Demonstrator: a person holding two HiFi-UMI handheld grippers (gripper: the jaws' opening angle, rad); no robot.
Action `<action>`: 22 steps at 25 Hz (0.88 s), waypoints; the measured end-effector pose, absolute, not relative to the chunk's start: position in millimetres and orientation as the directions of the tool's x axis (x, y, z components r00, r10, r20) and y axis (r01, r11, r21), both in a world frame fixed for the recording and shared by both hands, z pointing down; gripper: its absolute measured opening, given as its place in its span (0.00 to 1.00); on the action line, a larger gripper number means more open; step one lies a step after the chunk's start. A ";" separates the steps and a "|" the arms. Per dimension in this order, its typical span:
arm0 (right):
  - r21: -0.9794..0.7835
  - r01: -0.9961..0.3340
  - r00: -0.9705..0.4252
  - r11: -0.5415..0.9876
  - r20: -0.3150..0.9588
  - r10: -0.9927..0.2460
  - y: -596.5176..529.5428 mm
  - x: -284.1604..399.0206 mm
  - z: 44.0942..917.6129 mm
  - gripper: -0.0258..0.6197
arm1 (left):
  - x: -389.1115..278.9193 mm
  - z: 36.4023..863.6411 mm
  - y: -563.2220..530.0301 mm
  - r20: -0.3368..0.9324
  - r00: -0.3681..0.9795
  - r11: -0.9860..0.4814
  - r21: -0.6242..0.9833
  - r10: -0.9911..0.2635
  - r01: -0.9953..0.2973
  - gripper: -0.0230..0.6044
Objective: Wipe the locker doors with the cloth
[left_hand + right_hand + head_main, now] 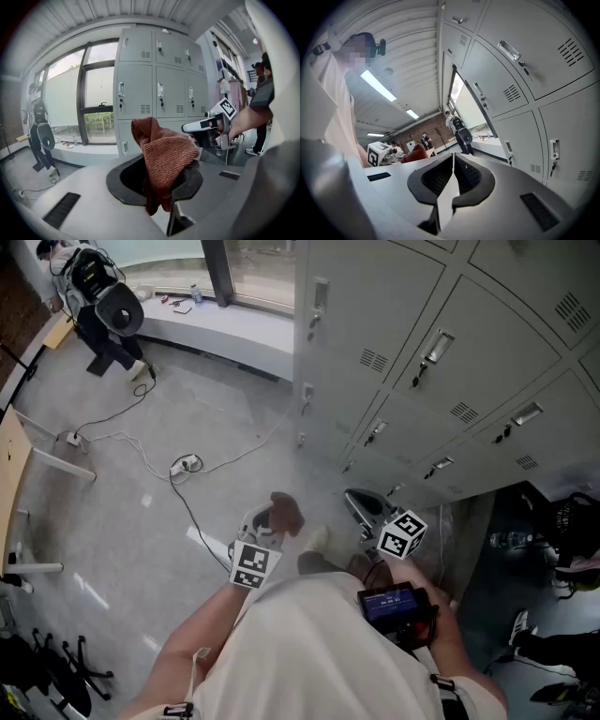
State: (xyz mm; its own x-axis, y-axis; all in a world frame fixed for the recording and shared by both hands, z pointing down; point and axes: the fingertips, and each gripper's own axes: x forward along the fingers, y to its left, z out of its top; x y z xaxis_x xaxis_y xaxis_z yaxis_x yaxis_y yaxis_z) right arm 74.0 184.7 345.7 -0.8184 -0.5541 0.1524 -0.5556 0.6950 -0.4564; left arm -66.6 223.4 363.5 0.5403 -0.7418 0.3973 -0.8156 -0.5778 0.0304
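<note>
My left gripper (270, 524) is shut on a rust-brown knitted cloth (287, 511), held low in front of the body. In the left gripper view the cloth (161, 157) bunches up between the jaws and hangs over them. The grey lockers (154, 89) stand a short way ahead, apart from the cloth. My right gripper (362, 508) is beside it, nearer the bottom locker doors (441, 381), and its jaws are closed together with nothing between them (453, 157). The lockers (525, 89) fill the right side of the right gripper view, where the cloth (415, 153) also shows at left.
White and black cables and a power strip (187, 463) lie on the grey floor to the left. A person with a black backpack device (105, 306) stands by the window ledge (216, 324). Black stand legs (56, 671) sit at bottom left. A person's feet (530, 629) are at right.
</note>
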 end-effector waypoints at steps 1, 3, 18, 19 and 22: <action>-0.459 -0.556 -0.815 0.693 0.138 -0.562 167.2 73.7 345.3 0.07 | -63.5 362.2 202.4 0.396 0.548 -0.591 0.016 -0.737 -0.807 0.15; -0.463 -0.558 -0.808 0.689 0.115 -0.577 134.1 75.4 345.4 0.07 | -55.4 360.1 162.0 0.393 0.563 -0.613 -0.004 -0.727 -0.790 0.15; -0.529 -0.638 -0.741 0.560 0.224 -0.633 31.9 167.9 398.3 0.07 | 88.7 399.9 -18.9 0.443 0.583 -0.641 0.023 -0.681 -0.767 0.15; -0.530 -0.645 -0.736 0.550 0.239 -0.633 38.0 183.1 401.1 0.07 | 113.9 400.9 -25.5 0.445 0.588 -0.653 0.009 -0.676 -0.757 0.15; -0.523 -0.679 -0.712 0.516 0.297 -0.636 46.0 195.7 406.6 0.07 | 159.3 404.1 -55.3 0.460 0.602 -0.691 -0.038 -0.653 -0.722 0.15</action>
